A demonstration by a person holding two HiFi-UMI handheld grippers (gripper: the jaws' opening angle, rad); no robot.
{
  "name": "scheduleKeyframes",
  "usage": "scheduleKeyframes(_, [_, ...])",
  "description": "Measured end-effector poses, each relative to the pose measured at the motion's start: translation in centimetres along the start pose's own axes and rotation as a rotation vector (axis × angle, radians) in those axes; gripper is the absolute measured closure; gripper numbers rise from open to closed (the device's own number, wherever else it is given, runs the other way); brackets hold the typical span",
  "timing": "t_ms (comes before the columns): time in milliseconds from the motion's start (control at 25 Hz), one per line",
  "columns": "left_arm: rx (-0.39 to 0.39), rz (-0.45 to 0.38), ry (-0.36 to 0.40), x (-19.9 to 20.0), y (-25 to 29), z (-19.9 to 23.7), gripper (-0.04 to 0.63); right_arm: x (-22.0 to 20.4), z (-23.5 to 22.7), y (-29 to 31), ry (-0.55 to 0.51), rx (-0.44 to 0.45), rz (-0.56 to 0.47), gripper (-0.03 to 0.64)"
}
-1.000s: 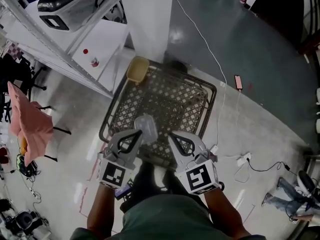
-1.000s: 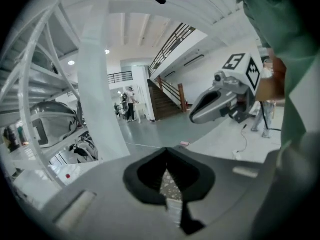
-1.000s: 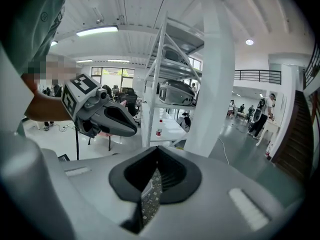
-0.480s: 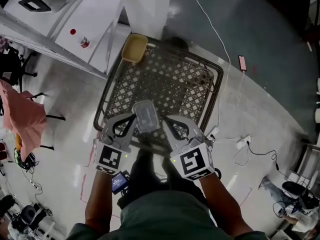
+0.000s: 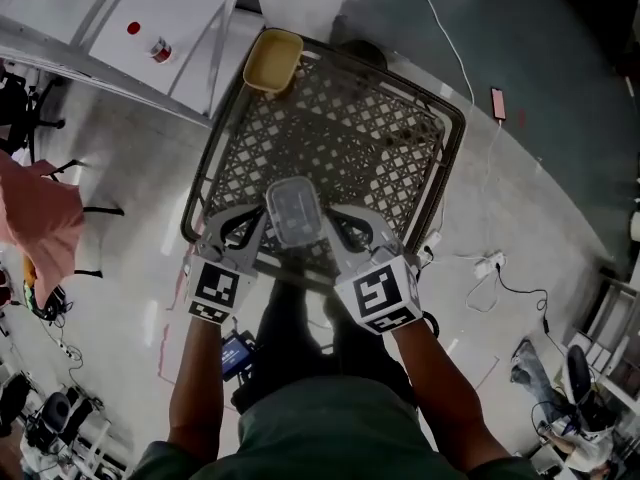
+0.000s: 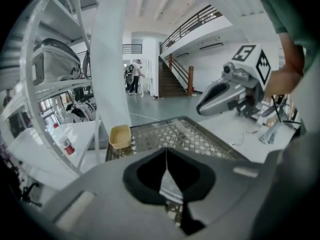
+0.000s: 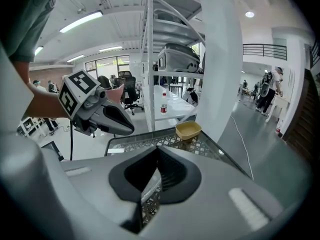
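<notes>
Left claw: jaws drawn together on a thin translucent edge, which I take for the rim of the clear container. My left gripper view shows only a pale wedge in the gap; the claw's own body cuts off the rest. Right claw: the same, jaws closed on a see-through sliver with mesh pattern showing through it. From the head view the container hangs between both claws, over the near end of the lattice cart. I cannot tell whether it touches the mesh. What is inside the plastic is not readable. Yellow tub sits in the cart's far left corner, well apart from the container. Red-capped bottle stands on the white shelf beyond the cart, label too small to read. The claws and my arms hide part of the cart's near rail. Phone lies on the floor to the right, by a white cable.
</notes>
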State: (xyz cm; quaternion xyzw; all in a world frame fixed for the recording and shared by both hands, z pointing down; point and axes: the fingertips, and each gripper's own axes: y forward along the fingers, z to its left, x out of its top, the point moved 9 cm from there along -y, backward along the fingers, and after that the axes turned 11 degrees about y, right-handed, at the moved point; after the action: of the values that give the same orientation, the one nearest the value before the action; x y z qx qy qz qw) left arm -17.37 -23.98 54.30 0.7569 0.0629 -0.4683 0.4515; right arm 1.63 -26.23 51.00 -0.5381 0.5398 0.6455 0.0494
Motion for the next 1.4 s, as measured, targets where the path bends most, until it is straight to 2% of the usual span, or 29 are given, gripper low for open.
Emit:
scheduleKeyframes(880, [-0.107,0.178,-0.152,-10.8,6.2,-1.7,0.552,-8.3,-1.0,9.3,0.09,0.004,0.201,0.583])
scheduleKeyframes(1400, [-0.153,0.248,-0.22,-14.3,9.4,-2.9,0.489,-13.0,-2.0,13.2,0.16,-0.022,0.309,0.565])
